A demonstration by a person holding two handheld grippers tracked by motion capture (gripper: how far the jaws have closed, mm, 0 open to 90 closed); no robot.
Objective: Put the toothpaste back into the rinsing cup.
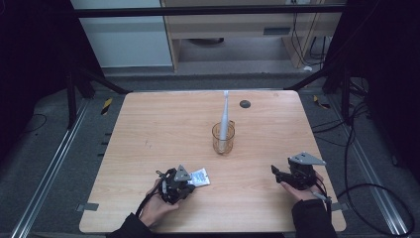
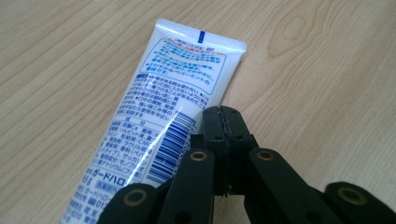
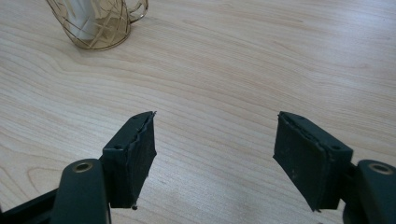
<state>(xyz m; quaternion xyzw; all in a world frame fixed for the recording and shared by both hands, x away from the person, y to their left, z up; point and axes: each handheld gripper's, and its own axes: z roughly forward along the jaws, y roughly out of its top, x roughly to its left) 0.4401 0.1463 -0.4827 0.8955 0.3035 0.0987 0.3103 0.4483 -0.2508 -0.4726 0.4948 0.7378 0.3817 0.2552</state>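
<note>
A white toothpaste tube (image 2: 161,116) with blue print lies flat on the wooden table (image 2: 322,70), its crimped end pointing away from me. My left gripper (image 2: 223,116) is shut, pads pressed together with nothing between them, right beside the tube's edge. In the high view the tube (image 1: 200,177) pokes out to the right of the left gripper (image 1: 185,183). My right gripper (image 3: 215,154) stands open over bare wood, at the table's near right (image 1: 275,171). A clear amber cup (image 1: 223,138) holds a white toothbrush (image 1: 225,111) upright.
The cup (image 3: 100,23) sits far left in the right gripper view, well ahead of the jaws. A small dark round disc (image 1: 244,103) lies near the table's far edge. Dark frame bars and cables surround the table (image 1: 148,124).
</note>
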